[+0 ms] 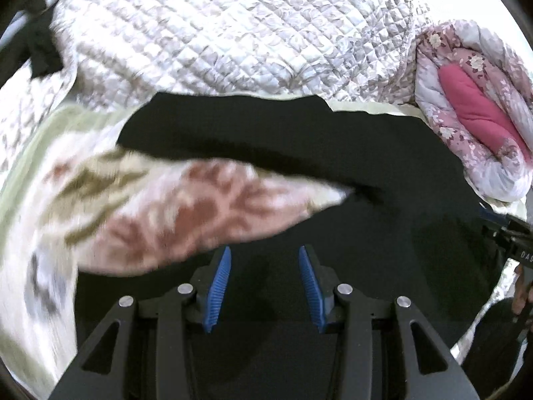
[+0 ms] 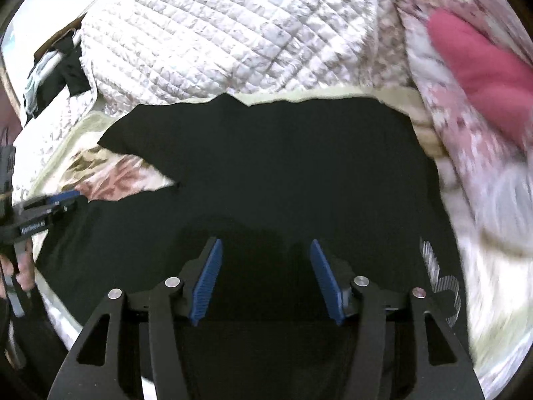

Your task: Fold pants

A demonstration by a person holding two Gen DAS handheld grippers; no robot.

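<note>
Black pants [image 1: 299, 140] lie spread flat on the bed, with the two legs splitting apart toward the left. In the right wrist view the pants [image 2: 283, 166] fill the middle, and a white printed logo [image 2: 439, 283] shows at their right edge. My left gripper [image 1: 265, 253] hovers over the dark cloth, its blue pads [image 1: 220, 286] apart with nothing pinched between them. My right gripper [image 2: 265, 243] also stands open above the pants, pads clear of the cloth. The left gripper [image 2: 50, 206] appears at the pants' left edge, held by a hand [image 2: 20, 266].
A floral bedsheet [image 1: 166, 206] shows between and beside the pant legs. A white quilted blanket [image 1: 216, 33] is bunched along the far side. A rolled pink floral comforter [image 1: 473, 106] sits at the far right. The right gripper [image 1: 509, 233] enters at the right edge.
</note>
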